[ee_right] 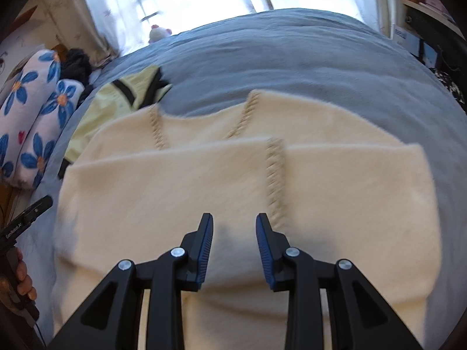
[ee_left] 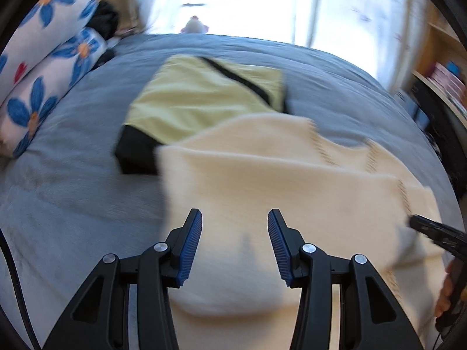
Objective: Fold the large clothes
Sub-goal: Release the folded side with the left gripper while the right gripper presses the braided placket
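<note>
Plainly: cream garment [ee_right: 239, 192] folded on grey bed [ee_right: 306, 58], overlapping yellow-black garment [ee_left: 201, 99]. Left tool [ee_left: 235, 218] wide, empty; right tool [ee_right: 234, 221] narrower, empty. "GenRobot.AI" printed on left tool's side.

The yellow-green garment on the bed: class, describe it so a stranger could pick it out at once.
Start from the grey-blue bed cover that fills the scene, with blue-flowered pillows along one side. Between those pillows and the big cream fleece garment lies the yellow-green garment, partly tucked under the cream one. Only it has black trim: a diagonal stripe and a dark cuff-like end.
</note>
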The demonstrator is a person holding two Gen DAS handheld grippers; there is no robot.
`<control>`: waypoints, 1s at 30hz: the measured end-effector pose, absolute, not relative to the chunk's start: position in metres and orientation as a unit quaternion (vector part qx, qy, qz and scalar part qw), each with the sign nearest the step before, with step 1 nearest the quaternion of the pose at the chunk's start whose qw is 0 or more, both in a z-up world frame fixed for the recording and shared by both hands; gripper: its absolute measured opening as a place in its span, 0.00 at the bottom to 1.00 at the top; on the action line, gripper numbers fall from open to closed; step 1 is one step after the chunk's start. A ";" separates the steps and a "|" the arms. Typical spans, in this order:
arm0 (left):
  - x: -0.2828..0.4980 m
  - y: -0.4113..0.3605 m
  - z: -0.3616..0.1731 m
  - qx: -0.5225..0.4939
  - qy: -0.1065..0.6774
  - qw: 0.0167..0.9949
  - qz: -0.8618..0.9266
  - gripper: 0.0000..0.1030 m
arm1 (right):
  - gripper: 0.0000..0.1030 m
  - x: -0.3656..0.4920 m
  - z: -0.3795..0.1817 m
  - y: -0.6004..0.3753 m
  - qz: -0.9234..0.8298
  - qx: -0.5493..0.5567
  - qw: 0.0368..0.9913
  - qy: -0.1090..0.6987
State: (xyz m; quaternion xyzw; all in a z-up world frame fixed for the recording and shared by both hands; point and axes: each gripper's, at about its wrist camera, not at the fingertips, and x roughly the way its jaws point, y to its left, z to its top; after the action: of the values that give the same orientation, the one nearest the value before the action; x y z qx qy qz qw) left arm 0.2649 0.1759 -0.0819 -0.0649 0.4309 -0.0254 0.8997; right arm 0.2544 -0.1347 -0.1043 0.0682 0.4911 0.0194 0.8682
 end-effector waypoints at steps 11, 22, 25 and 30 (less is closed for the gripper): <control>0.256 0.116 -0.141 -0.067 0.507 0.859 -0.030 0.51 | 0.25 0.247 -0.131 -0.072 0.078 0.033 0.855 0.511; 0.252 0.186 -0.141 -0.075 0.497 0.864 0.022 0.52 | 0.08 0.231 -0.122 -0.179 -0.021 0.073 0.865 0.496; 0.248 0.180 -0.136 -0.070 0.494 0.866 0.038 0.56 | 0.11 0.228 -0.120 -0.176 -0.028 0.081 0.862 0.500; 0.243 0.176 -0.124 -0.069 0.494 0.866 0.045 0.61 | 0.12 0.223 -0.116 -0.165 -0.033 0.076 0.861 0.502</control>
State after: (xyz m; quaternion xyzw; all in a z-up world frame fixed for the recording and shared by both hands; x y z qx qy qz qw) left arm 0.2432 0.1755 -0.1241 -0.0691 0.4936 0.0449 0.8658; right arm 0.2228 -0.1647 -0.1155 0.0757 0.5024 -0.0325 0.8607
